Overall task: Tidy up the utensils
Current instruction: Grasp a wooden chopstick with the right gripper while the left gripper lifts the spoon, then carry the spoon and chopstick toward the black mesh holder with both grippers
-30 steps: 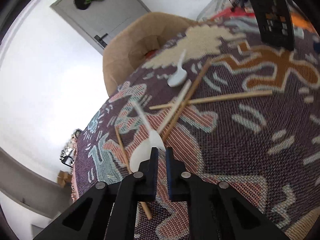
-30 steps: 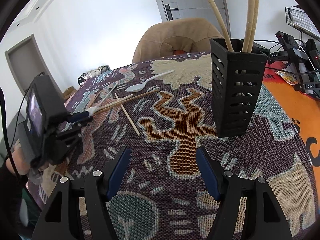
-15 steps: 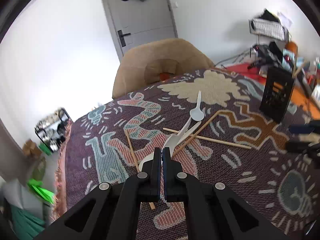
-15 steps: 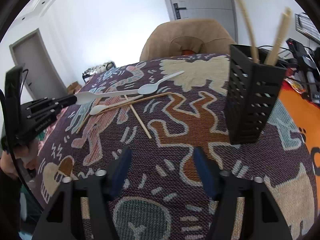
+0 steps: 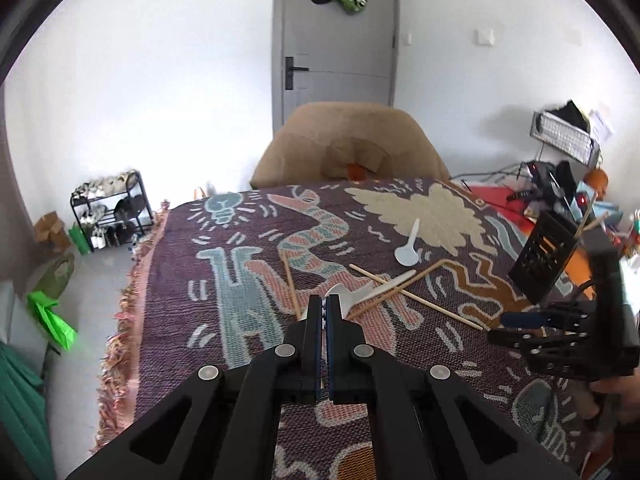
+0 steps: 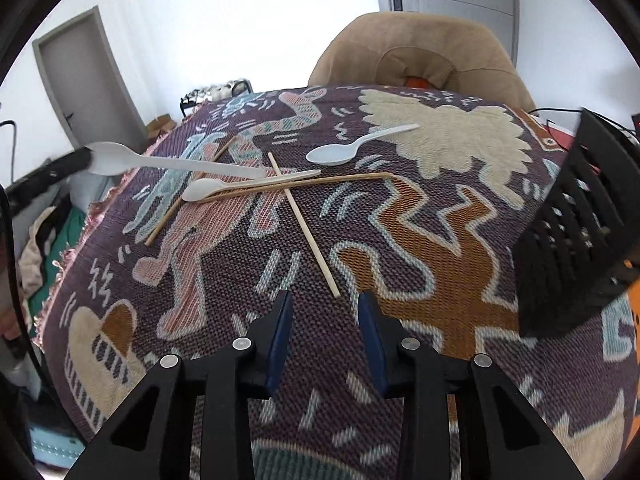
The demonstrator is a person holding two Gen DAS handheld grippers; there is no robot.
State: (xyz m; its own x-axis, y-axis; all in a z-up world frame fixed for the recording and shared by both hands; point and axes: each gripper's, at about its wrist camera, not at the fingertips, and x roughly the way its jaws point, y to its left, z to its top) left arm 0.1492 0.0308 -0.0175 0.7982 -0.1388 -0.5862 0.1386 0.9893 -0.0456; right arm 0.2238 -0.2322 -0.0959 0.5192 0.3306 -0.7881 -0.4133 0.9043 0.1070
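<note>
Our left claw (image 5: pixel 323 307) is clamped on a white spoon (image 6: pixel 160 160), lifted off the desk (image 6: pixel 400 240); our right claw (image 6: pixel 324 312) is closing, empty.

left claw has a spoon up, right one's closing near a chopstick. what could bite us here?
1. Left claw pinches the spoon by its bowl; the long handle could swing or slip on the way to the holder.
2. Right claw is closing with nothing between its jaws; the chopstick lies ahead, so it may miss.
</note>
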